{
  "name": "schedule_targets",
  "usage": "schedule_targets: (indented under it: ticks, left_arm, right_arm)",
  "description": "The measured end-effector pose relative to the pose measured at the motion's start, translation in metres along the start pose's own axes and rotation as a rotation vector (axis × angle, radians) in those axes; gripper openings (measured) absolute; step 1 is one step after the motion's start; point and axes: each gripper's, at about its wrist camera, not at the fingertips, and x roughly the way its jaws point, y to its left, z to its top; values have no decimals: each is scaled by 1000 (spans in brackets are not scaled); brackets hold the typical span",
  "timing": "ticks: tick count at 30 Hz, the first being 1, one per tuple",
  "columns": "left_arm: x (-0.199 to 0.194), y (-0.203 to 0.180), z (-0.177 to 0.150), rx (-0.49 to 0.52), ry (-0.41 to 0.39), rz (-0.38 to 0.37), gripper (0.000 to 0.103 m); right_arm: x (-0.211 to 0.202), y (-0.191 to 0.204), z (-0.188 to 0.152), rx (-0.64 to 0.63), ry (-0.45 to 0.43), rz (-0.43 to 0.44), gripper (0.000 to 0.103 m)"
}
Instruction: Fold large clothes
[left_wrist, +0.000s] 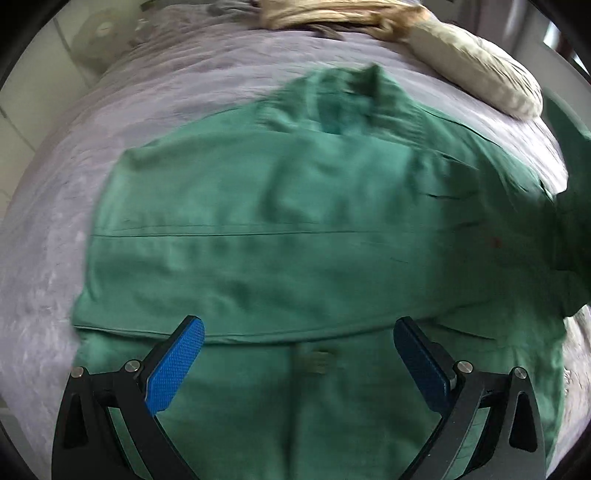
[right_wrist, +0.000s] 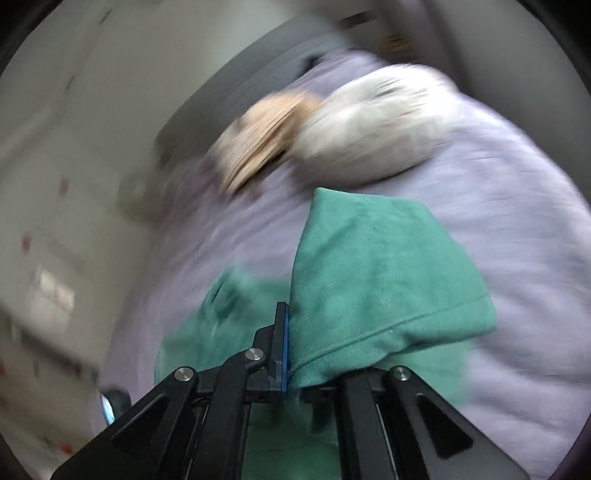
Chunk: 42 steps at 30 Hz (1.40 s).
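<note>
- the green shirt (left_wrist: 295, 229) is lying spread on the lilac bedcover (left_wrist: 110, 122), one side seemingly already turned in along a straight edge; the fold looks about half done, i judge.
- the right gripper (right_wrist: 286, 347) is clamped shut on the shirt's sleeve (right_wrist: 376, 273), which is draping up and over to the right of its fingers, hem showing.
- the left gripper (left_wrist: 299, 362) is hanging with its fingers wide apart, gripping nothing; the shirt is lying beneath and ahead of them.
- remaining, i judge: laying this sleeve across, then folding the length.
</note>
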Motion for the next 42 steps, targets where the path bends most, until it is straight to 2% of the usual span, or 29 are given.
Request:
schedule_targets:
  ticks: [4, 5, 7, 9, 11, 12, 13, 14, 15, 16, 17, 18, 20, 21, 23, 24, 26, 28, 29, 30, 32, 34, 38, 42]
  left_arm:
    - [6, 34, -4, -32, 2, 12, 103]
    - [9, 39, -5, -37, 7, 22, 103]
    - [16, 50, -7, -48, 22, 28, 103]
    - [17, 62, -8, -65, 20, 10, 103]
    - [14, 74, -11, -77, 11, 0, 103]
    - [13, 81, -12, -83, 7, -5, 103]
    - [12, 85, -12, -92, 3, -9, 103]
    - [10, 91, -13, -100, 0, -13, 103]
    - [8, 96, -14, -108, -3, -14, 103]
    - [6, 101, -15, -116, -7, -12, 103]
    - [5, 103, -15, -121, -10, -8, 103]
    - [4, 107, -15, -129, -14, -2, 103]
    - [0, 121, -19, -151, -24, 12, 103]
    - [4, 121, -11, -160, -25, 20, 103]
    - [3, 135, -14, -187, -24, 52, 103]
    - [4, 140, -14, -201, -19, 71, 103]
    - [6, 153, -14, -225, -10, 89, 103]
    - [7, 162, -14, -240, -1, 91, 103]
    - [7, 164, -13, -240, -1, 82, 103]
    - [6, 163, -12, -237, -2, 72, 103]
    - [5, 158, -8, -222, -8, 31, 103]
    - [8, 145, 1, -202, -4, -40, 103]
    - [20, 104, 29, -115, -10, -180, 103]
    - [50, 76, 66, -85, 21, -227, 103]
  right_arm:
    - [94, 59, -54, -81, 200, 43, 4]
    - [113, 66, -64, -95, 238, 24, 4]
    - [145, 71, -80, -104, 316, -68, 8]
    - [147, 63, -84, -33, 328, -84, 9]
    - [130, 48, -85, 78, 285, -44, 24]
    - [119, 41, -84, 126, 248, -40, 41]
    - [106, 32, -83, 180, 187, -31, 49]
    - [99, 28, -79, 212, 148, -32, 49]
    - [96, 25, -74, 229, 131, -43, 43]
    - [96, 26, -68, 236, 115, -36, 18]
    - [99, 31, -63, 221, 117, -29, 7]
    - [103, 42, -55, 179, 115, -32, 8]
    - [113, 84, -49, 8, 114, -37, 7]
    - [120, 105, -50, -74, 124, -37, 7]
    - [141, 143, -63, -223, 189, -36, 7]
    - [154, 160, -74, -304, 226, -67, 7]
    - [173, 178, -96, -434, 273, -175, 14]
    - [184, 182, -116, -493, 337, -206, 34]
    - [182, 180, -120, -483, 355, -191, 50]
    - [175, 175, -123, -451, 360, -161, 58]
    - [152, 154, -121, -332, 357, -82, 58]
    - [121, 114, -117, -145, 343, -21, 61]
    - [63, 20, -122, 233, 276, -7, 64]
    - [21, -63, -134, 557, 146, -8, 64]
